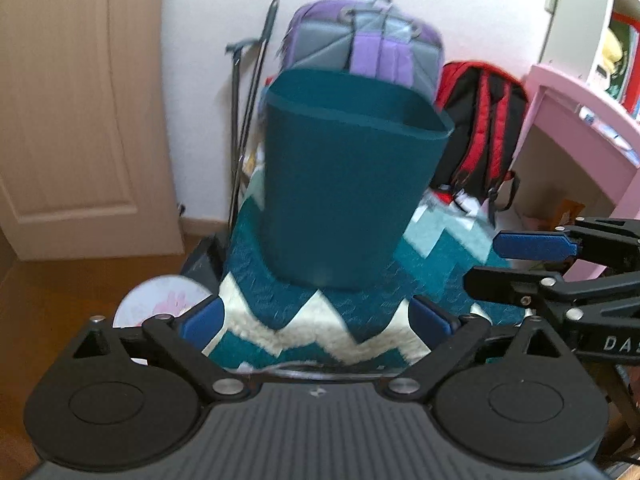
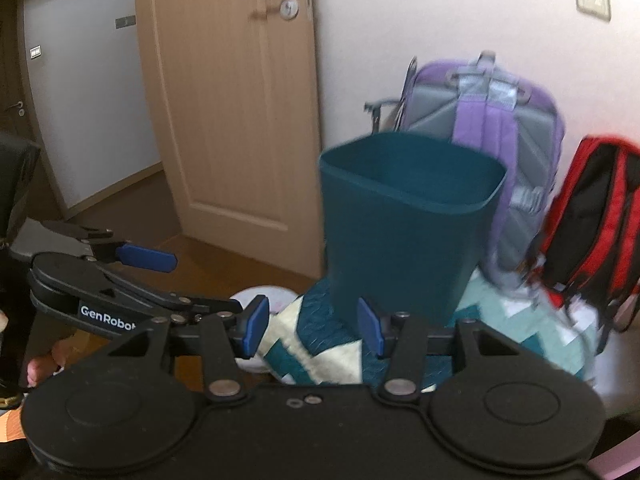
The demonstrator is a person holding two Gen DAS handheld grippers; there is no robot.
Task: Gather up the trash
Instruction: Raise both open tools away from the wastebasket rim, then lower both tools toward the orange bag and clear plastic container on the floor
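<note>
Standing upright on zigzag rug (image 1: 304, 320): teal bin (image 1: 344, 184); both claws open.

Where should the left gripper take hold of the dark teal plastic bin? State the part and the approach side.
Probably the near rim of the dark teal plastic bin, from above. It stands upright and open-topped on the zigzag rug; its body looks wider than the open left gripper, while the thin wall would fit between the fingers.

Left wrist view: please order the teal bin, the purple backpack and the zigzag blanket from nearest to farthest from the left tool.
1. zigzag blanket, directly between the open fingers of the left tool.
2. teal bin, standing on the blanket, straight ahead.
3. purple backpack, behind the bin, against the wall.
</note>
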